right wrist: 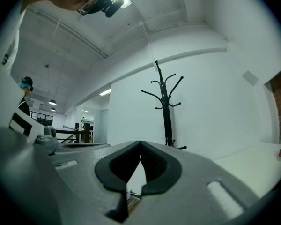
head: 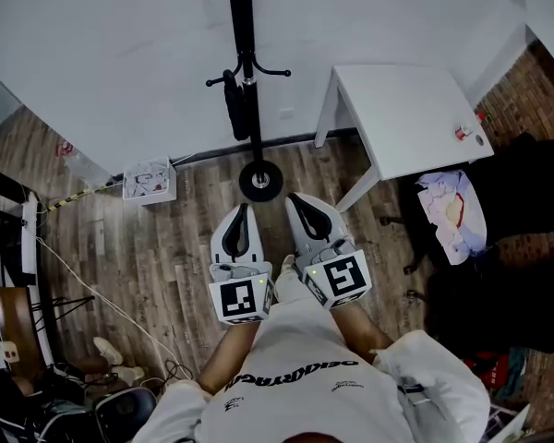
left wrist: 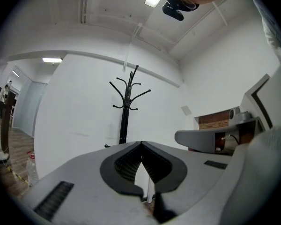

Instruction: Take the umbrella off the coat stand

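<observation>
A black coat stand (head: 247,72) rises from a round base (head: 260,181) against the white wall. A folded black umbrella (head: 236,107) hangs along the left of its pole. Both grippers are held side by side in front of the base, pointing at the stand and short of it. My left gripper (head: 243,209) is shut with nothing in it, and so is my right gripper (head: 295,197). The stand (left wrist: 126,109) shows past the closed left gripper (left wrist: 141,143). It also shows as the stand (right wrist: 165,107) beyond the closed right gripper (right wrist: 140,143). In the gripper views I cannot make out the umbrella.
A white table (head: 397,118) stands right of the stand, with a small bottle (head: 462,132) at its far edge. A dark chair with clothes (head: 454,212) sits beyond it. A white box (head: 150,180) and cables (head: 83,280) lie on the wooden floor at left.
</observation>
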`<action>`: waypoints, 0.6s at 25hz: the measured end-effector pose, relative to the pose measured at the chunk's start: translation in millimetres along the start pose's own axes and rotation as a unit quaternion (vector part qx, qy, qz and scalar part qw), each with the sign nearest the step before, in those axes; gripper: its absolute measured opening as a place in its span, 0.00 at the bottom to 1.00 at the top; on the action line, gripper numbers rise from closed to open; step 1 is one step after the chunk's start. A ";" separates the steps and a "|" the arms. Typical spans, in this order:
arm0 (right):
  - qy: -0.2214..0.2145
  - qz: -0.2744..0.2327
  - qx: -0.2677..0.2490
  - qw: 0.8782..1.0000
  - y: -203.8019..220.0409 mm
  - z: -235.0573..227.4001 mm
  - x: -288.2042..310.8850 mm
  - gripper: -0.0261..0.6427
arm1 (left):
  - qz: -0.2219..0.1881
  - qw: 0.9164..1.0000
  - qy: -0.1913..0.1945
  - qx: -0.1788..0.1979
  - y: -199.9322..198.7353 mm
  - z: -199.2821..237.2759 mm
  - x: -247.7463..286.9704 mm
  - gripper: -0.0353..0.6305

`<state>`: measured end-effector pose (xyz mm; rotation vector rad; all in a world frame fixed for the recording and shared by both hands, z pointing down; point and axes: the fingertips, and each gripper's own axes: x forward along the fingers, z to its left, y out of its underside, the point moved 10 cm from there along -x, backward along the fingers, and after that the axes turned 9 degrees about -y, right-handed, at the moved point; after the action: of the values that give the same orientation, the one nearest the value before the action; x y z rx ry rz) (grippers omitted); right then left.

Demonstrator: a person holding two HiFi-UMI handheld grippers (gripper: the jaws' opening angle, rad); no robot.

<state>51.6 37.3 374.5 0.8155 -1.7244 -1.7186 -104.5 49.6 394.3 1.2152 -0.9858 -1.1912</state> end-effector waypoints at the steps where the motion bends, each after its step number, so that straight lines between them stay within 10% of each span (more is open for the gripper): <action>1: 0.000 -0.002 0.000 1.000 -1.2 -7.9 9.9 0.04 | 0.001 1.000 0.000 0.002 -0.5 1.9 12.6 0.05; 15: -0.026 -0.004 0.014 1.000 7.7 -106.0 90.9 0.04 | 0.028 0.999 -0.034 0.017 31.0 14.1 141.3 0.05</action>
<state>72.0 -100.8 381.4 0.7987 -1.7849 -1.7392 -94.1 -93.3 418.8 1.1721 -1.0885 -1.1822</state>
